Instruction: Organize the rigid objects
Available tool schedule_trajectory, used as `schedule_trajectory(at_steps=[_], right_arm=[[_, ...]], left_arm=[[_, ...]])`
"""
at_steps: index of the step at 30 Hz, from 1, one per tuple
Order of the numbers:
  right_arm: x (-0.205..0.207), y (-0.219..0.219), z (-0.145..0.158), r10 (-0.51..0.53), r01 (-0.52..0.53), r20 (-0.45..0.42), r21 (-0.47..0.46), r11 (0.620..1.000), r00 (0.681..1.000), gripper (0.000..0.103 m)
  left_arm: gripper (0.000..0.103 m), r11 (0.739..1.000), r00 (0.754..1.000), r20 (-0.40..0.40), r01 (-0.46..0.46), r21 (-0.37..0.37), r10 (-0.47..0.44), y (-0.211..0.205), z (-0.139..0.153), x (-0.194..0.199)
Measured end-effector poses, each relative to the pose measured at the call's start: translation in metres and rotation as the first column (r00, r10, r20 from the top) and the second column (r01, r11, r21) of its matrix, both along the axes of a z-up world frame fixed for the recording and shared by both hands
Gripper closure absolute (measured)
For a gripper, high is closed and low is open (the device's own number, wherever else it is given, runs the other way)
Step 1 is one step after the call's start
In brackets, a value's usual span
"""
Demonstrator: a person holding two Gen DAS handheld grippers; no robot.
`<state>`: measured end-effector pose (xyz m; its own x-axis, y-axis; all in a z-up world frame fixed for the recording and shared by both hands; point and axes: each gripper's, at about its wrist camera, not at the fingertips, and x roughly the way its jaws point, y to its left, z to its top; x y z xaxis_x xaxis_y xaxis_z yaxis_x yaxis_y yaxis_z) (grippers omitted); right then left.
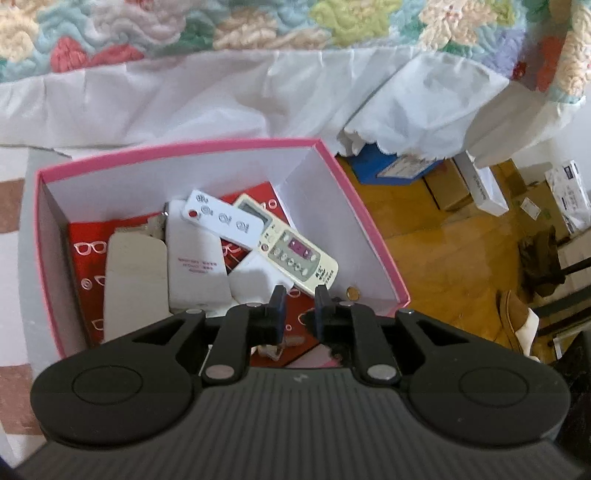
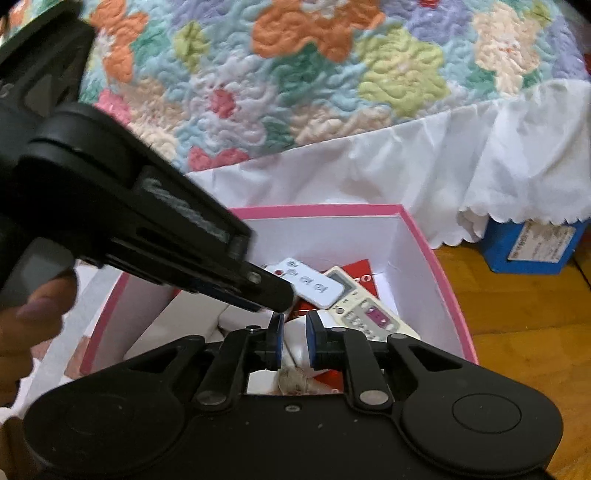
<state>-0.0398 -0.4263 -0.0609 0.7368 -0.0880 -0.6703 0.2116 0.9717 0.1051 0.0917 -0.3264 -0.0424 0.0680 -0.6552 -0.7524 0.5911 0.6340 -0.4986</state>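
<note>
1. Pink-rimmed and white inside, the box (image 1: 364,206) sat on the floor beside the bed (image 1: 221,29) and already held most of what could be seen.
2. Inside lay a small white remote (image 1: 221,219) across a larger cream remote (image 1: 295,251), with a white case (image 1: 195,266) and a grey card (image 1: 135,284) beside them on a red sheet (image 1: 86,240).
3. A coin (image 1: 352,293) lay in the near right corner of the box.
4. The left gripper (image 1: 300,299) hovered over the box, its jaws parted a little and holding nothing.
5. The right gripper (image 2: 295,325) hung over the same box, jaws likewise slightly apart and empty.
6. Judging from this, the gathering looked nearly finished; nothing loose was visible outside the box except cartons (image 1: 480,184) under the bed, probably unrelated.
</note>
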Motion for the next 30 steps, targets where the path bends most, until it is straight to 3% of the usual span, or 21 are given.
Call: schedule_trajectory(at_steps=[8, 18, 24, 30], right_arm=[[-0.026, 0.004, 0.029, -0.041, 0.033, 0.090, 0.084, 0.996, 0.995, 0.078], [-0.036, 0.078, 0.076, 0.125, -0.127, 0.066, 0.027, 0.991, 0.990, 0.067], [-0.045, 0.118, 0.091, 0.193, -0.196, 0.086, 0.032, 0.980, 0.977, 0.060], [-0.039, 0.137, 0.096, 0.214, -0.215, 0.051, 0.024, 0.976, 0.976, 0.048]], left_arm=[[0.082, 0.996, 0.988, 0.145, -0.061, 0.058, 0.052, 0.064, 0.044, -0.012], [0.078, 0.979, 0.950, 0.301, -0.132, 0.153, 0.081, 0.146, 0.095, -0.049], [0.074, 0.951, 0.951, 0.253, -0.232, 0.206, 0.177, 0.189, 0.090, -0.063], [0.060, 0.919, 0.928, 0.243, -0.335, 0.208, 0.283, 0.220, 0.085, -0.068]])
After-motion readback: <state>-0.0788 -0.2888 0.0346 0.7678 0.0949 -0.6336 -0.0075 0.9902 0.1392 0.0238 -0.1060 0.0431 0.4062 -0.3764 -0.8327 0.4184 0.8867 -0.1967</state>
